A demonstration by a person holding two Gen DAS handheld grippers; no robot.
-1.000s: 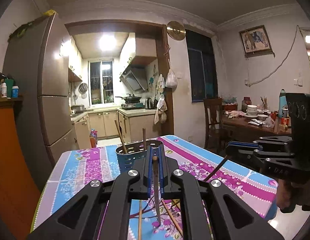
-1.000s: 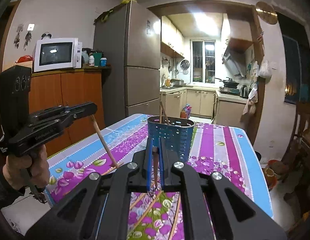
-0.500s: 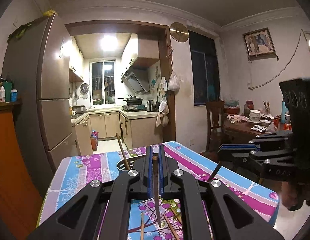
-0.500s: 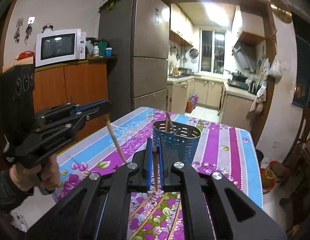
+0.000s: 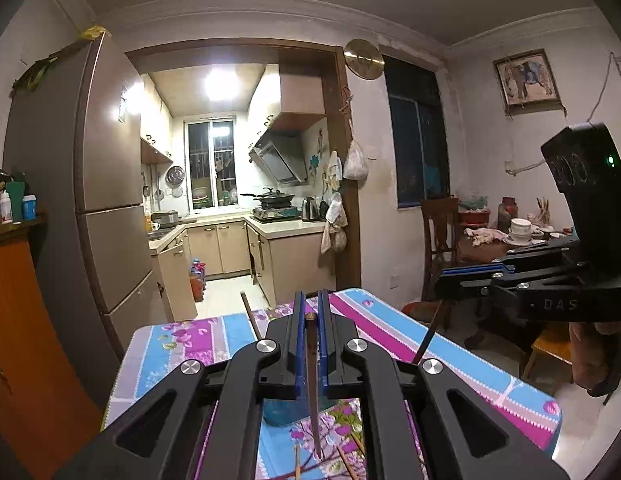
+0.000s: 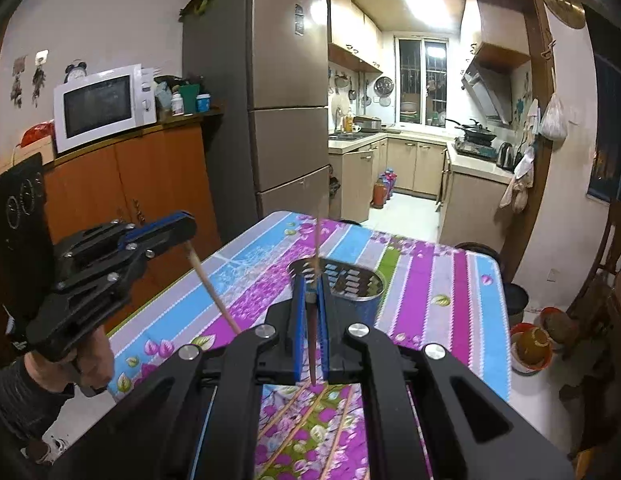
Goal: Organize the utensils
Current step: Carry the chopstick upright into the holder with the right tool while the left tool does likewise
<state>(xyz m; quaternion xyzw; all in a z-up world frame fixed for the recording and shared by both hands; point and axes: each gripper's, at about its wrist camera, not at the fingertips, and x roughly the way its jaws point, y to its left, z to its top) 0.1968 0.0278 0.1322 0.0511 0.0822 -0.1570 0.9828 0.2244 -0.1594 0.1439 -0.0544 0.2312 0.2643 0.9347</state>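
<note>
A tall fridge (image 6: 286, 96) stands left of centre, a microwave (image 6: 104, 106) on the orange cabinet (image 6: 150, 188) at left, and the lit kitchen window (image 6: 422, 80) at upper right.

1. Left wrist view: left gripper (image 5: 309, 312) body is hiding most of the blue utensil holder (image 5: 284, 412); only its base is showing.
2. Loose chopsticks (image 5: 297, 460) on the tablecloth (image 5: 182, 344) are running off the bottom edge.
3. Right wrist view: right gripper (image 6: 309, 286) is covering the holder's near wall.
4. Holder contents are blurring; count indeterminate.
</note>
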